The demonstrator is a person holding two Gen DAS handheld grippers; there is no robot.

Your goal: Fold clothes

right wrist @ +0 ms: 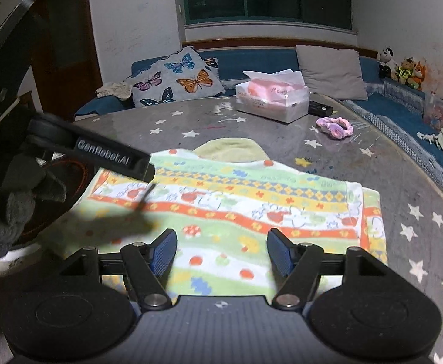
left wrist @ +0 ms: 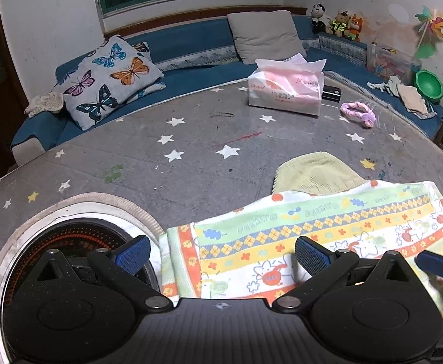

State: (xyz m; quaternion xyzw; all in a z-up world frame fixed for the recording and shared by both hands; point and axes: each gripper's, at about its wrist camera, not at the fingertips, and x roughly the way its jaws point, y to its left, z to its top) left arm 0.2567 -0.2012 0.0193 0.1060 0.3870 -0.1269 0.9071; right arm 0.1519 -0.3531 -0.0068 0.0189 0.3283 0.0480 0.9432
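Observation:
A colourful patterned towel (left wrist: 312, 236) (right wrist: 236, 200) lies flat on the grey star-printed table (left wrist: 160, 166), folded along its left edge. A pale yellow-green cloth (left wrist: 315, 173) (right wrist: 230, 150) pokes out from under its far edge. My left gripper (left wrist: 221, 256) is open wide above the towel's left end, and its blue pads touch nothing. My right gripper (right wrist: 221, 251) is open over the towel's near right part, with the cloth showing below the gap and not pinched. One of the right gripper's fingers (left wrist: 440, 265) reaches into the left wrist view at the right. The left gripper's body (right wrist: 112, 157) crosses the right wrist view.
A round burner recess (left wrist: 69, 242) is set in the table to the left of the towel. Farther back are a tissue pack (left wrist: 285, 91) (right wrist: 271, 97), a black device (left wrist: 330, 94) and a pink hair band (left wrist: 358, 113) (right wrist: 335, 127). A blue sofa with cushions (left wrist: 112, 79) curves behind the table.

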